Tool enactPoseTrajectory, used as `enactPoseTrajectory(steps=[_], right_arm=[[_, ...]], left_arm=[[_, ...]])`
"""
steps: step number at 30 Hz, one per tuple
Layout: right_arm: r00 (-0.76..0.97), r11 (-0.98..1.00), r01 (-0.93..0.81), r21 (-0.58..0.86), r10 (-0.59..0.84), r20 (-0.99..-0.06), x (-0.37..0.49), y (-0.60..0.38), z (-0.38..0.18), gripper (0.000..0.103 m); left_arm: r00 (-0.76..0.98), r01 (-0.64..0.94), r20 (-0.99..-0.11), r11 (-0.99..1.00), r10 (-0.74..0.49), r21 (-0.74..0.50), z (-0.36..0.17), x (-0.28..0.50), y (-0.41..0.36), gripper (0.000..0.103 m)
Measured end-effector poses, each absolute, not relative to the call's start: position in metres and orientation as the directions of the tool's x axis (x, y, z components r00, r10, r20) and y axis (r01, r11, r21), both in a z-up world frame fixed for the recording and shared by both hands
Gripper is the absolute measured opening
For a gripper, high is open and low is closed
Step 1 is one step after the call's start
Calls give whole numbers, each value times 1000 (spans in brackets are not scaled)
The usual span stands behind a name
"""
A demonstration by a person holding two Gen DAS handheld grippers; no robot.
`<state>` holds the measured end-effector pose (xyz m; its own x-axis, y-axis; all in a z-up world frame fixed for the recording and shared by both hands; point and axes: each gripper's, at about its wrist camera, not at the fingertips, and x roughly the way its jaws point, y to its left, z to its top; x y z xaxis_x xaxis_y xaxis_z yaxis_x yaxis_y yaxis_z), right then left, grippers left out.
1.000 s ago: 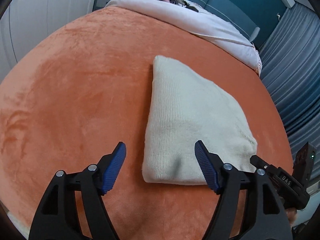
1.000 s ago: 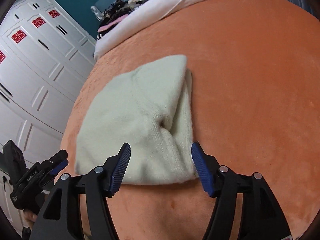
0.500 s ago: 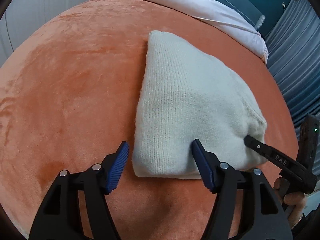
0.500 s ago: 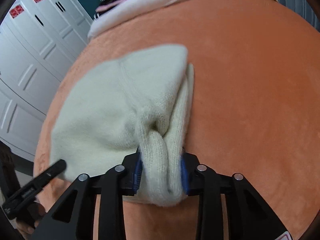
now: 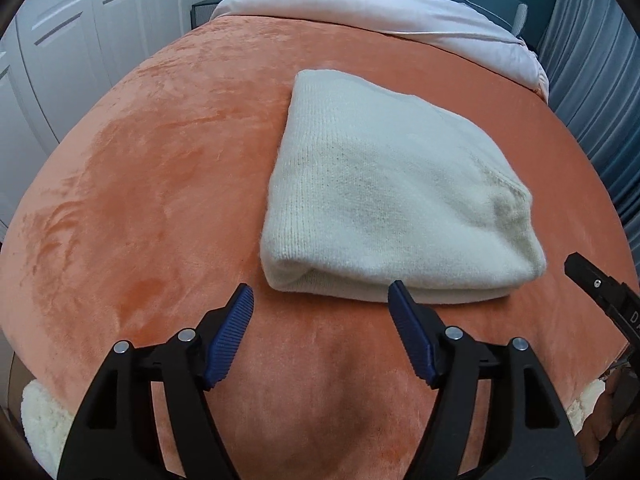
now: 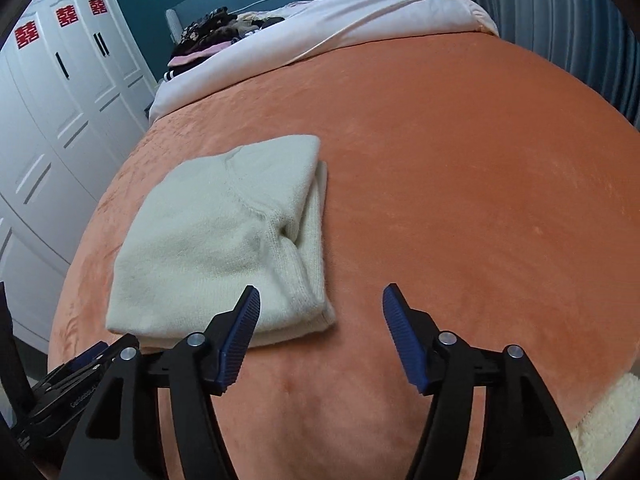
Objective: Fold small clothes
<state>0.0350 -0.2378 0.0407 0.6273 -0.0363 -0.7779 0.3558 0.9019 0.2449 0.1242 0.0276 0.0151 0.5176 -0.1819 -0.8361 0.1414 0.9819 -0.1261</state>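
A cream knitted garment [image 5: 384, 200] lies folded into a thick square on the orange blanket [image 5: 152, 168]. My left gripper [image 5: 320, 304] is open and empty just short of the garment's near folded edge. In the right wrist view the same garment [image 6: 224, 240] lies left of centre. My right gripper [image 6: 320, 304] is open and empty, with its left fingertip over the garment's near right corner. The right gripper's tip shows at the right edge of the left wrist view [image 5: 600, 292].
A white duvet [image 5: 380, 12] lies across the far end of the bed with a pile of dark clothes [image 6: 216, 36] on it. White wardrobe doors [image 6: 52, 120] stand to the left. Grey curtains [image 5: 592, 80] hang on the right.
My right gripper was shut on the garment's near edge half a second ago; it has let go, opened and drawn back. My left gripper has also pulled back from the garment.
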Motion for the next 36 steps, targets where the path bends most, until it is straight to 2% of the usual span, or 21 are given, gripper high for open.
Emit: enactPoseTrajectory(steps=[6,9,15,23,25,33,36], right_arm=[[613,910,374,179,-98,-784,12,-225,41,70],[614,913,372,168,-106,-783,4,-220,39,72],[615,924,360,127,-133,-777,-8,-209,37,73],[608,931,350,103,-142,-781,-22,-199,29,73],[606,934,344,96,-143,-783,-24,-198,27,74],[600,942,330,62,-159,-784,-34,-191,12,75],[603,942,333,50,-172,-779,-39,-191,6,75]], left_arm=[[558,159,-821,986,-125,-42,19,92,21,69],[568,165,-815,986,-112,-21,19,80,20,75],[592,180,-800,983,-93,18,17,60,15,76],[595,165,-801,985,-66,42,9,47,15,77],[599,157,-799,986,-52,53,6,44,16,81],[611,137,-791,988,-26,73,-9,35,21,82],[610,127,-792,989,-16,78,-16,32,23,86]])
